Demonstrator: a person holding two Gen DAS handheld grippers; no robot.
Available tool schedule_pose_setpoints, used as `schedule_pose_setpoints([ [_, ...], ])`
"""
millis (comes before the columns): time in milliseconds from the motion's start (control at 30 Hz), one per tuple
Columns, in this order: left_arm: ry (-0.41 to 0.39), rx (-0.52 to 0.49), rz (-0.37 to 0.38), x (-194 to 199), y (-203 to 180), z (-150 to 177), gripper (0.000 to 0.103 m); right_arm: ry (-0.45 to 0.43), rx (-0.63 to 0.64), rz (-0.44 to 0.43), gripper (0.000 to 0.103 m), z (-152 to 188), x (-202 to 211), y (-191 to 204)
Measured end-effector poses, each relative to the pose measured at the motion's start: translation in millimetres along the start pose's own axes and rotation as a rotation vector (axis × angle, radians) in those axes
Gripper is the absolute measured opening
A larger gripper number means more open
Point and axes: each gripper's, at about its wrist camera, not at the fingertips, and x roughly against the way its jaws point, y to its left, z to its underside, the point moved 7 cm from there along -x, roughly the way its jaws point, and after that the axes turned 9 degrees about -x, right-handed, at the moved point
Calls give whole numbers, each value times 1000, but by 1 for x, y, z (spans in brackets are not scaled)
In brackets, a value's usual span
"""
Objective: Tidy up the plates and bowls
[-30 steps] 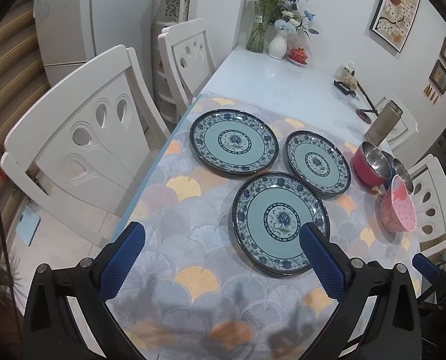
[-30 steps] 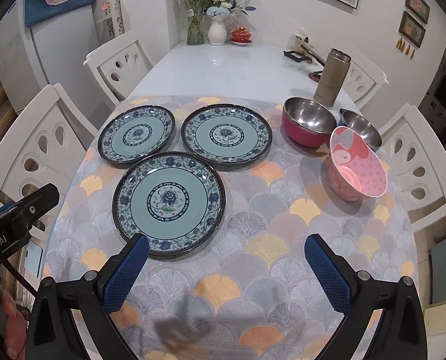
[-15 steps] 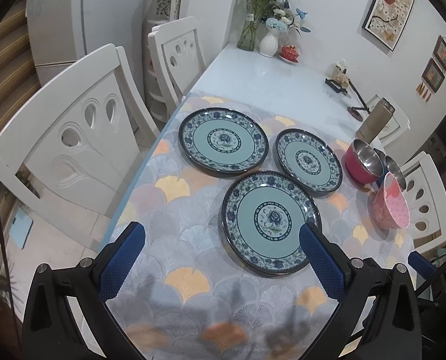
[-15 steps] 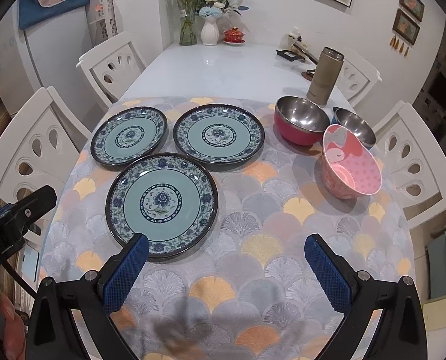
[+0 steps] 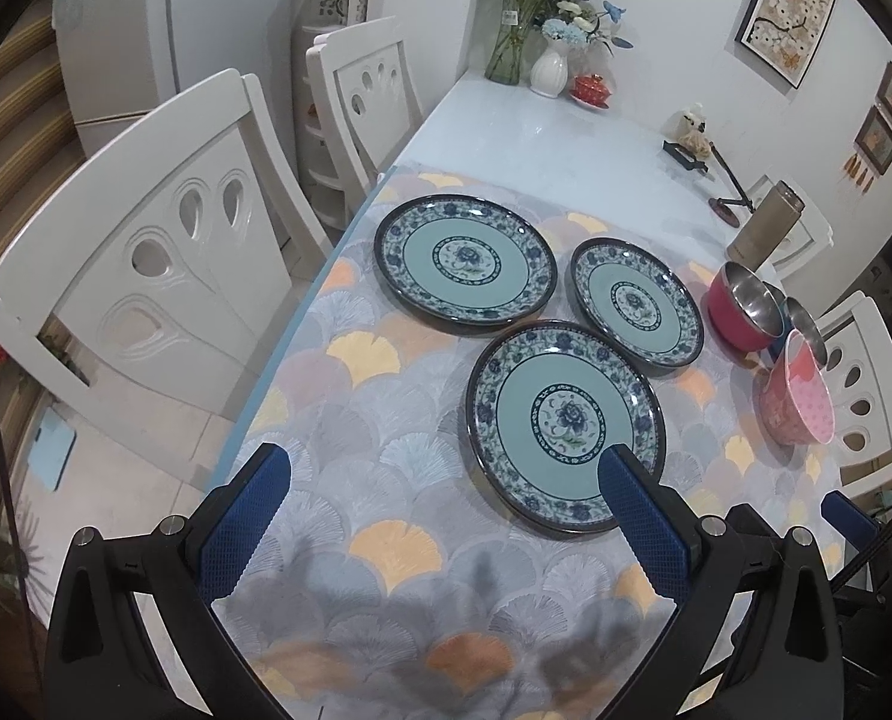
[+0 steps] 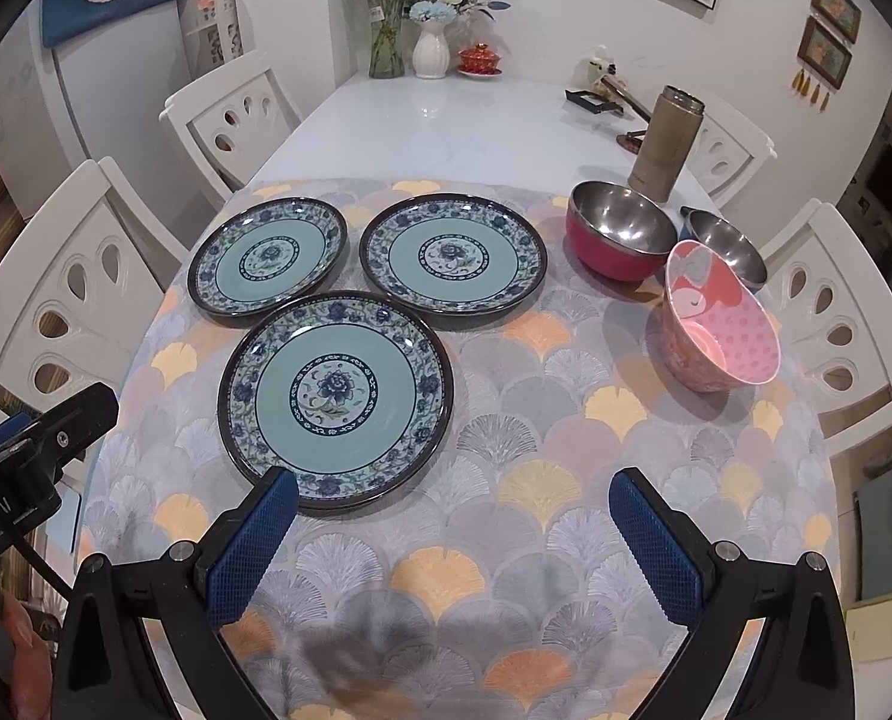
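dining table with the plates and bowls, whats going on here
A person holds the left gripper and right gripper open above the patterned tablecloth, gripping nothing. Three blue floral plates lie separately, unstacked. The pink spotted bowl, red steel-lined bowl and blue steel-lined bowl sit untouched.

Even indoor light from overhead fills both views, bright and slightly cool, with soft glare on the bare white surface (image 6: 446, 126) beyond the patterned cloth (image 6: 506, 450). Blurry grey shadows pool on the cloth near the bottom edge. Fisheye bending curves the chairs (image 5: 146, 252), and black vignette rings every corner.
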Motion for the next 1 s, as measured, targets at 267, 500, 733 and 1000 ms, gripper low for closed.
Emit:
schedule_pose_setpoints([
  [267, 5, -5, 5, -4, 1, -1, 102, 4, -3, 2, 103, -1, -2, 2],
  [500, 8, 0, 12, -10, 0, -4, 102, 16, -11, 2, 103, -5, -9, 2],
  [733, 17, 19, 68, -15, -5, -18, 102, 39, -34, -22, 103, -14, -17, -3],
  [1000, 24, 61, 123, -33, -1, -36, 99, 82, -88, -43, 102, -31, -36, -16],
])
